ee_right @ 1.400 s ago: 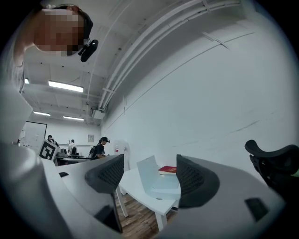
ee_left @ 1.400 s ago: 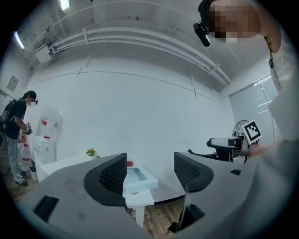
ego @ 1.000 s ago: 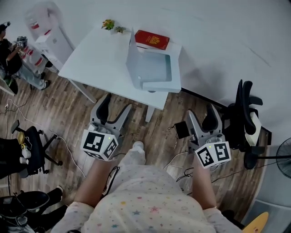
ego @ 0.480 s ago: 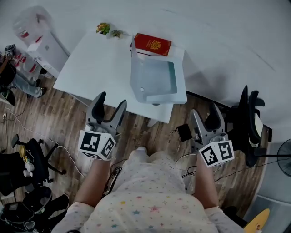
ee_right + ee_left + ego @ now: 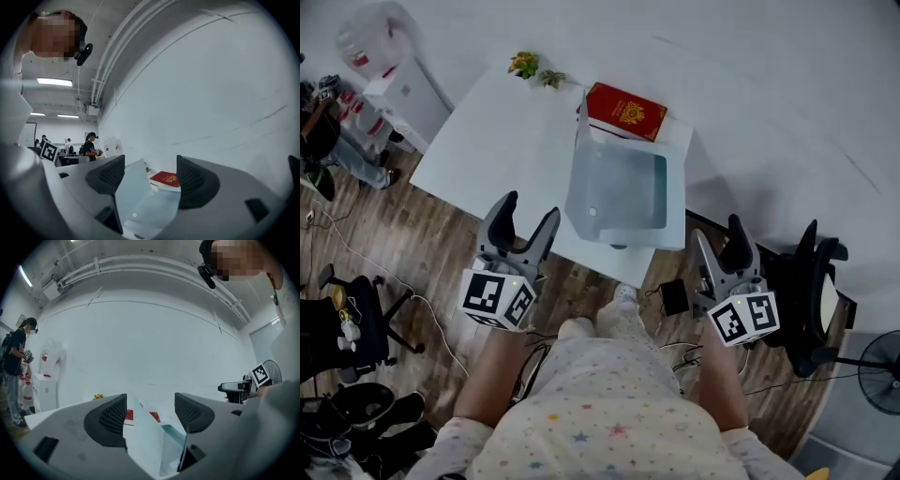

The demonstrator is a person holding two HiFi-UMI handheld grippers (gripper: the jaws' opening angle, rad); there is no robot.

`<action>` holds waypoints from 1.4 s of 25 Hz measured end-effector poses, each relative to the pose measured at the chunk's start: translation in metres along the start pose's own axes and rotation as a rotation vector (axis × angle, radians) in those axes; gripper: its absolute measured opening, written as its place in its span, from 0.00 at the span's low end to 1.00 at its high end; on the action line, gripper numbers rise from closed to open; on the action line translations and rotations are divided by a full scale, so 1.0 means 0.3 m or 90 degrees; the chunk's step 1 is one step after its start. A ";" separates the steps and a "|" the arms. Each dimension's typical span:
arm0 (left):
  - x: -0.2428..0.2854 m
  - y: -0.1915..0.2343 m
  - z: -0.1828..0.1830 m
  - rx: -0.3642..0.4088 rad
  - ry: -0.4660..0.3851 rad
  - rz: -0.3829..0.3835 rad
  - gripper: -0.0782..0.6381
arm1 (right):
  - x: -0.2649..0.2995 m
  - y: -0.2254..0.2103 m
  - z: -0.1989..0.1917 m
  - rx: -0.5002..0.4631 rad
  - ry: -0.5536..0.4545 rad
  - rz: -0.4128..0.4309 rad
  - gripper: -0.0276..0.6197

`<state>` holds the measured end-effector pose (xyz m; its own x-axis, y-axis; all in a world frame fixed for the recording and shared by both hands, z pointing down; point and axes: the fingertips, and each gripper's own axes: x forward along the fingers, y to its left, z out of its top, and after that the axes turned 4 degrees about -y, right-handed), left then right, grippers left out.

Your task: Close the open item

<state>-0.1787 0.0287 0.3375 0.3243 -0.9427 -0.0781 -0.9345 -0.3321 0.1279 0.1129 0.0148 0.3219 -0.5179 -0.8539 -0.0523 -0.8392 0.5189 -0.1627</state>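
Note:
A pale blue box (image 5: 623,192) sits open on the white table (image 5: 497,141), its lid (image 5: 577,155) standing upright along its left side. Behind it lies a red book (image 5: 625,111). My left gripper (image 5: 530,211) is open and hovers at the table's near edge, left of the box. My right gripper (image 5: 719,234) is open too, over the floor off the table's near right corner. In the left gripper view the box (image 5: 164,441) shows between the open jaws of that gripper (image 5: 150,413). The right gripper (image 5: 147,176) frames the box (image 5: 150,206) and the book (image 5: 165,178).
A small plant (image 5: 525,64) stands at the table's far edge. A water dispenser (image 5: 389,66) and a person (image 5: 323,122) are at the left. Black office chairs stand at the right (image 5: 811,272) and left (image 5: 356,319). A fan (image 5: 877,361) and cables lie on the wooden floor.
The table and box have come nearer in the head view. Both grippers have moved forward toward the table's near edge and stayed open.

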 end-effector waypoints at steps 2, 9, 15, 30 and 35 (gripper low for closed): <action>0.049 0.025 0.040 0.004 -0.020 0.025 0.52 | 0.069 -0.041 0.037 -0.009 -0.007 0.022 0.55; 0.167 0.087 0.108 0.012 -0.055 0.119 0.52 | 0.226 -0.204 0.069 -0.004 -0.004 0.081 0.55; 0.240 0.061 0.069 0.022 -0.031 0.153 0.52 | 0.287 -0.326 0.046 0.017 0.009 0.107 0.55; 0.331 0.107 0.072 0.016 -0.023 0.147 0.52 | 0.362 -0.357 0.031 0.030 0.017 0.109 0.55; 0.371 0.150 0.082 0.020 -0.021 0.126 0.52 | 0.403 -0.326 0.042 0.027 0.014 0.098 0.54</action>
<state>-0.1884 -0.0904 0.3103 0.1294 -0.9878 -0.0867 -0.9838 -0.1388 0.1135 0.1345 -0.1398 0.3191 -0.6441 -0.7627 -0.0589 -0.7417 0.6415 -0.1961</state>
